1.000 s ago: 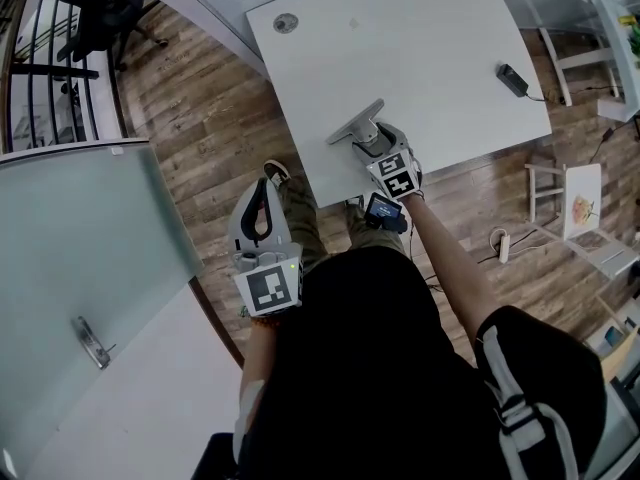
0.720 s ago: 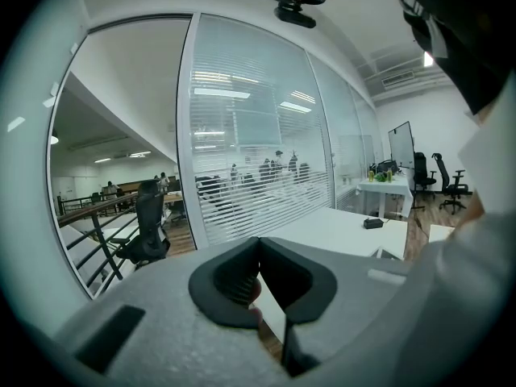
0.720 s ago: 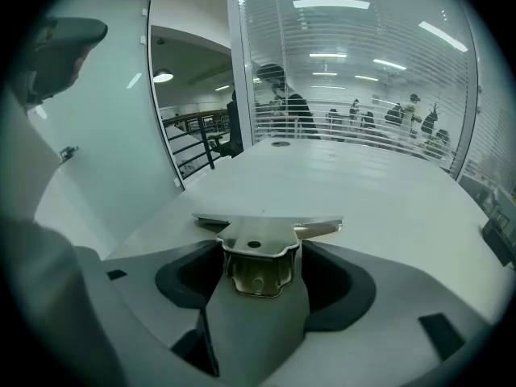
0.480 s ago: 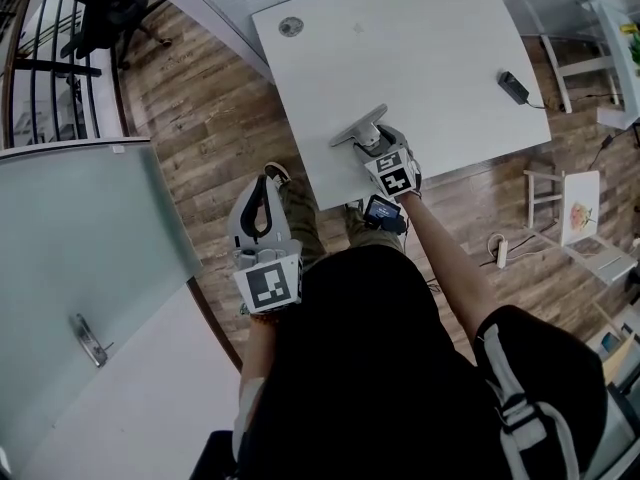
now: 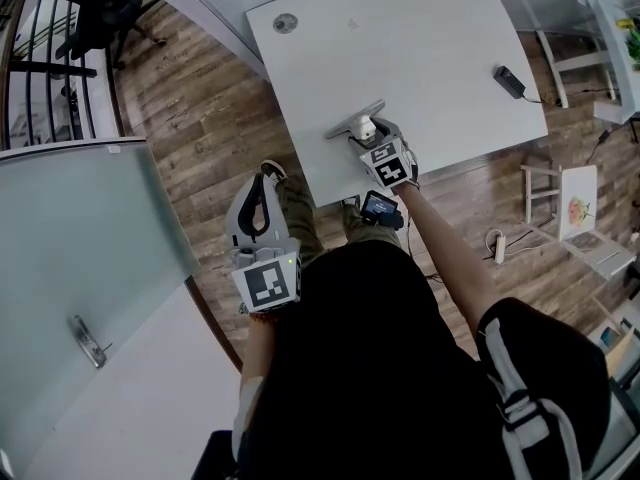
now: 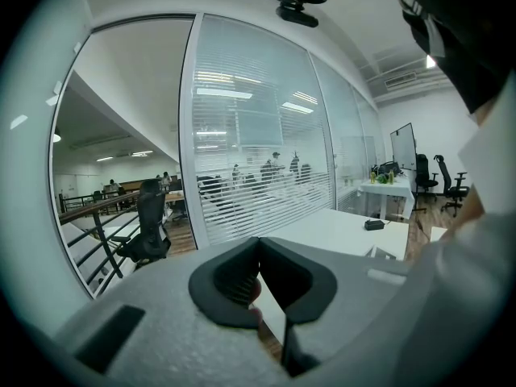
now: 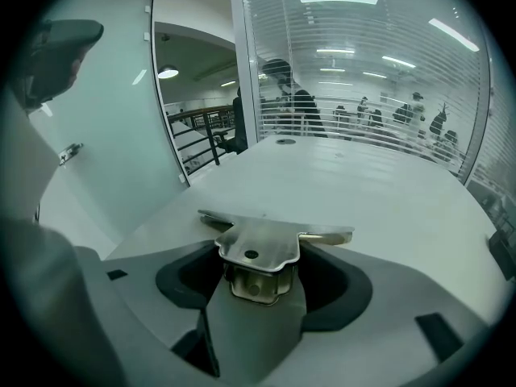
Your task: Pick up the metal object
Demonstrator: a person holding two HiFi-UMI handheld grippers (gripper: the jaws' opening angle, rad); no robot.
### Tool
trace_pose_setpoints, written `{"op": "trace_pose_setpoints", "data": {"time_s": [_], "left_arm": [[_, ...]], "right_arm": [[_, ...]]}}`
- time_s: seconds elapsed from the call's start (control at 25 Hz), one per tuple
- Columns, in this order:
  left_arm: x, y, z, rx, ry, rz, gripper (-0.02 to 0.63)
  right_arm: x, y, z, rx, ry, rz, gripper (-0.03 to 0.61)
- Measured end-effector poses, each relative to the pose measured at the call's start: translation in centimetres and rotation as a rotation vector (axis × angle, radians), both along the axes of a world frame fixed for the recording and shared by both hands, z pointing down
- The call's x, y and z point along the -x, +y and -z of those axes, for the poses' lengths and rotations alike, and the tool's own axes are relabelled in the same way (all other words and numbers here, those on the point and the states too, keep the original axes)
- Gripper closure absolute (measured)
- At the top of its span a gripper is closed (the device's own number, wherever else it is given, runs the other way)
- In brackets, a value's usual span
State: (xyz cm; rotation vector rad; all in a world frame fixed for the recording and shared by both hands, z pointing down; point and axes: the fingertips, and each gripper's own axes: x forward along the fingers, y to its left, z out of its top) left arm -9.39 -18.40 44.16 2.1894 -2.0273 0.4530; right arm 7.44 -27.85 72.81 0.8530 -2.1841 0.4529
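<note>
Right tool [image 5: 362, 134] edged forward, clamped on metal object [image 7: 260, 244] over table [image 5: 430, 48], left tool [image 6: 260, 252] closed, empty

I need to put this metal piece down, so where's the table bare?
Most of the white table is bare: the wide middle between the round grommet at the far left corner and the black device at the right edge. Only the near edge is busy, where the right gripper holds the metal bracket.

Wood-plank floor [image 5: 215, 118] surrounds a white table [image 5: 420, 58], beside a blind-covered glass partition [image 6: 258, 135] and black office chair [image 5: 95, 8].
</note>
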Motion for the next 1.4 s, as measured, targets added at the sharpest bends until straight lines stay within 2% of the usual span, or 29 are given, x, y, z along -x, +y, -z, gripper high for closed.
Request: {"op": "trace_pose_setpoints", "data": {"time_s": [0.52, 1.04, 1.4], "left_arm": [[-0.7, 0.3, -0.1, -0.008, 0.005, -0.021, 0.598], [-0.5, 1.3, 0.1, -0.013, 0.013, -0.009, 0.598], [-0.4, 2.0, -0.3, -0.011, 0.021, -0.001, 0.598]], "right_arm": [[0.1, -0.4, -0.1, 0.030, 0.040, 0.036, 0.302], [0.7, 0.0, 0.6, 0.049, 0.021, 0.023, 0.302], [0.8, -0.4, 1.8, 0.021, 0.001, 0.022, 0.302]]}}
